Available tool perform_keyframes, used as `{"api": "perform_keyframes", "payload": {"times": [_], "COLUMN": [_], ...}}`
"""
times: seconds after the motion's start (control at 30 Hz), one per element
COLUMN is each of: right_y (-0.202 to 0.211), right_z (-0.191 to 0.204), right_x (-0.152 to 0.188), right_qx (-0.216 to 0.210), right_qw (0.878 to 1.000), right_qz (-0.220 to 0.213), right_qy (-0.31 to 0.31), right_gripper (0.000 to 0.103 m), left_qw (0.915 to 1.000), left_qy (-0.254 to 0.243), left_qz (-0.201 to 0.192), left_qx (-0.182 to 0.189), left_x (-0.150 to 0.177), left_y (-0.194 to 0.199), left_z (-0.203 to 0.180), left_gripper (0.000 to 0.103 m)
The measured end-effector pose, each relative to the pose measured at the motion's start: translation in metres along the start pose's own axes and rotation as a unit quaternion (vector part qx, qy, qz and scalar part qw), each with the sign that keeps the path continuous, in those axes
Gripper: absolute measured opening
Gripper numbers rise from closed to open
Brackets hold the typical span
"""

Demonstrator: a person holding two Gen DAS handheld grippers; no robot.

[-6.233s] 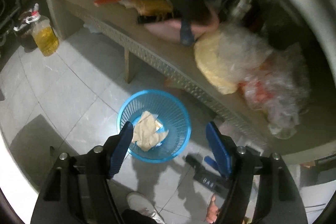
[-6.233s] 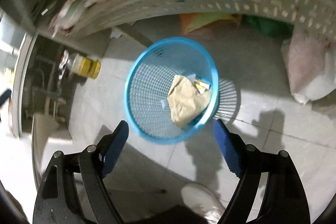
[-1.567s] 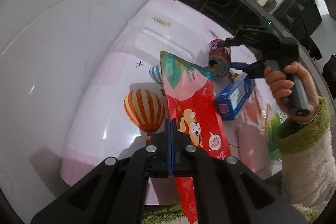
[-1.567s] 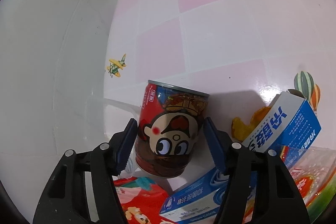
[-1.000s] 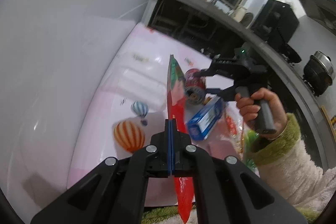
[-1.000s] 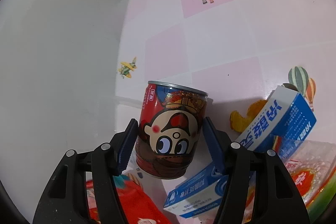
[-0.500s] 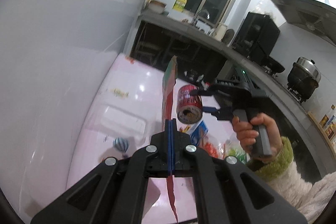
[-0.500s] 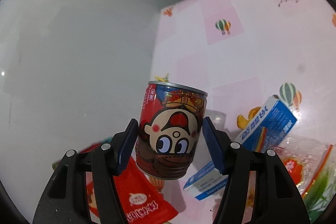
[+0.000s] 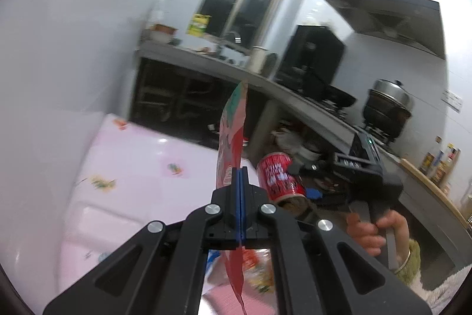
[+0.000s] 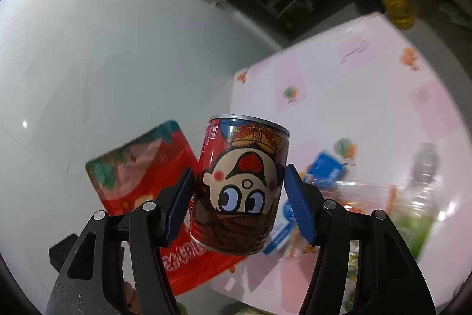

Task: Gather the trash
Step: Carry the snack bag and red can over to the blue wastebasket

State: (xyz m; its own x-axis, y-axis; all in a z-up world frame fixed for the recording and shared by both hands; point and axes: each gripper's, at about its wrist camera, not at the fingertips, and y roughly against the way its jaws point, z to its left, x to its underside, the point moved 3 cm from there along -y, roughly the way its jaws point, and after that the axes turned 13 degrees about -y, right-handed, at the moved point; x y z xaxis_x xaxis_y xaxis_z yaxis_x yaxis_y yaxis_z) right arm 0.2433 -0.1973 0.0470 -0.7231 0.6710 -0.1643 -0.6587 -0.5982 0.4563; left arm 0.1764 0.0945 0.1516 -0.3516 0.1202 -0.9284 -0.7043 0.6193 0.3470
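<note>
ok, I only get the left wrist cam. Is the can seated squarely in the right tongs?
Observer: Yes. The right wrist view shows the red can upright, with a blue pad pressed on each side.
Operator: What else is on the table?
Observer: A blue carton and a clear plastic bottle are on the pink tablecloth, both blurred.
Operator: My wrapper is edge-on here. What is it?
Observer: Its flat face shows there: a red snack wrapper with a green top edge, just left of the can.
</note>
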Motion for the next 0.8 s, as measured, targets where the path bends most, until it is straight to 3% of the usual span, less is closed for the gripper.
{"api": "perform_keyframes", "payload": {"times": [0.23,0.33,0.37,0.4,0.43,0.47,0.57,0.7,0.8], "right_y": [0.093,0.111,0.111,0.099,0.082,0.061,0.031,0.012,0.013], "right_z": [-0.042,-0.064,-0.072,-0.084,-0.095,-0.103,-0.122,-0.140,-0.146], "right_x": [-0.005,-0.004,-0.003,-0.004,-0.004,-0.003,0.002,0.001,0.002], "right_qx": [-0.001,0.003,0.001,-0.008,-0.015,-0.019,-0.008,-0.006,-0.006], "right_qw": [0.995,0.988,0.987,0.986,0.987,0.989,0.990,0.988,0.990], "right_qz": [-0.094,-0.133,-0.139,-0.130,-0.106,-0.078,-0.050,-0.034,-0.047], "right_qy": [-0.045,-0.072,-0.081,-0.102,-0.120,-0.125,-0.135,-0.148,-0.132], "right_gripper": [0.056,0.048,0.036,0.018,0.013,0.013,0.011,0.011,0.011], "left_qw": [0.9942,0.9865,0.9850,0.9821,0.9796,0.9786,0.9841,0.9876,0.9876], "left_qy": [-0.043,-0.050,-0.046,-0.037,-0.028,-0.024,-0.032,-0.020,-0.014], "left_qz": [-0.002,0.013,0.024,0.052,0.072,0.083,0.086,0.083,0.084], "left_qx": [0.099,0.155,0.165,0.178,0.186,0.187,0.152,0.132,0.132], "left_x": [-0.032,-0.040,-0.038,-0.031,-0.026,-0.021,-0.013,-0.010,-0.008], "left_y": [-0.050,-0.082,-0.093,-0.109,-0.117,-0.123,-0.125,-0.124,-0.125], "left_z": [-0.060,-0.097,-0.105,-0.113,-0.115,-0.116,-0.105,-0.088,-0.083], "left_gripper": [0.000,0.000,0.000,0.000,0.000,0.000,0.000,0.000,0.000]}}
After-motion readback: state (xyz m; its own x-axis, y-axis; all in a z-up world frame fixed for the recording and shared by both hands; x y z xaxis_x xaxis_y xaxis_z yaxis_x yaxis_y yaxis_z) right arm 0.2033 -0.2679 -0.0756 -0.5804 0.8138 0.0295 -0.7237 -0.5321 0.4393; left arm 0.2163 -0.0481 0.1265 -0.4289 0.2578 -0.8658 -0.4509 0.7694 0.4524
